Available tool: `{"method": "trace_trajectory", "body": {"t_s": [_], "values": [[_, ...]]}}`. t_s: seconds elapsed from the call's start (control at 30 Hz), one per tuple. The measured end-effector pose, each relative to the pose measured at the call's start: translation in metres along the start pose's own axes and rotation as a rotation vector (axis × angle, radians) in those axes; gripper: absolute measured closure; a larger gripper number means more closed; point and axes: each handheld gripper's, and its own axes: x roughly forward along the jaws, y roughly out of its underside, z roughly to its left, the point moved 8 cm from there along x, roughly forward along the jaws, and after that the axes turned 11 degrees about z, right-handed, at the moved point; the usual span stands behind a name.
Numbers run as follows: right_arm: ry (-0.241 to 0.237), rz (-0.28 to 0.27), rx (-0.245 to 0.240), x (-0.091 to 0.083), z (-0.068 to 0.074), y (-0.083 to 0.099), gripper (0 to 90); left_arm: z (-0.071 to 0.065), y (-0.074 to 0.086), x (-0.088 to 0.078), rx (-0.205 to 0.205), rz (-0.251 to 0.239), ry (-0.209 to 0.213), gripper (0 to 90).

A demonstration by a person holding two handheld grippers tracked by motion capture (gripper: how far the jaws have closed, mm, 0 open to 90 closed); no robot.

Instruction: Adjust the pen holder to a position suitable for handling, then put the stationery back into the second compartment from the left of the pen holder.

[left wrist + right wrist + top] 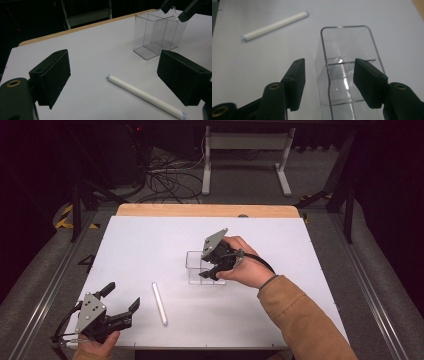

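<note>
Fingers of the right gripper (329,83) stand open and empty astride the clear divided holder's (348,75) near wall; judged best closed squarely on it. Left gripper (121,304) hovers wide open, empty, beside the white tube (159,303) lying on the desk (125,245). Its own view reveals the tube's capped ends.

Premises: a lab or test room. A white desk (150,245) stands on grey carpet. Loose cables (170,180) and hazard tape (64,216) lie behind it.

Bright table (150,235) — dark, soft surroundings
</note>
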Motion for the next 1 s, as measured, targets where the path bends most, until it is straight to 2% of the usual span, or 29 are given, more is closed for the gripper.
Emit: {"method": "trace_trajectory", "body": {"t_s": [0.13,0.27,0.33,0.43,0.5,0.63,0.67,0.7,0.87,1.0], "values": [[0.033,-0.097,0.035,-0.012,0.003,-0.012,36.6,0.001,0.001,-0.001,0.001,0.001,-0.006,12.3],[0.053,-0.131,0.038,-0.017,0.004,-0.019,37.0,0.002,0.001,-0.003,0.0,0.0,-0.009,12.3],[0.077,-0.15,0.024,-0.02,0.002,-0.022,38.8,0.002,0.001,-0.003,-0.004,-0.003,-0.011,12.3],[0.056,-0.208,0.07,-0.024,0.003,-0.027,33.1,0.003,0.002,-0.003,-0.004,-0.001,-0.013,12.4],[0.08,-0.25,0.109,-0.025,0.001,-0.031,33.1,0.003,0.001,-0.003,-0.004,-0.003,-0.014,12.4],[0.089,-0.261,0.126,-0.028,0.003,-0.035,33.1,0.003,0.002,-0.003,-0.003,-0.002,-0.013,12.4],[0.069,-0.273,0.134,-0.028,0.007,-0.038,34.2,0.003,0.002,-0.003,-0.004,-0.003,-0.014,12.4],[0.069,-0.273,0.134,-0.028,0.007,-0.038,34.2,0.003,0.002,-0.004,-0.006,-0.004,-0.014,12.4],[0.048,-0.318,0.205,-0.028,0.02,-0.049,31.7,0.004,-0.001,-0.006,-0.014,-0.032,-0.008,12.1],[0.049,-0.322,0.24,-0.026,0.025,-0.053,32.6,0.004,-0.002,-0.007,-0.011,-0.04,-0.012,12.1]]}}
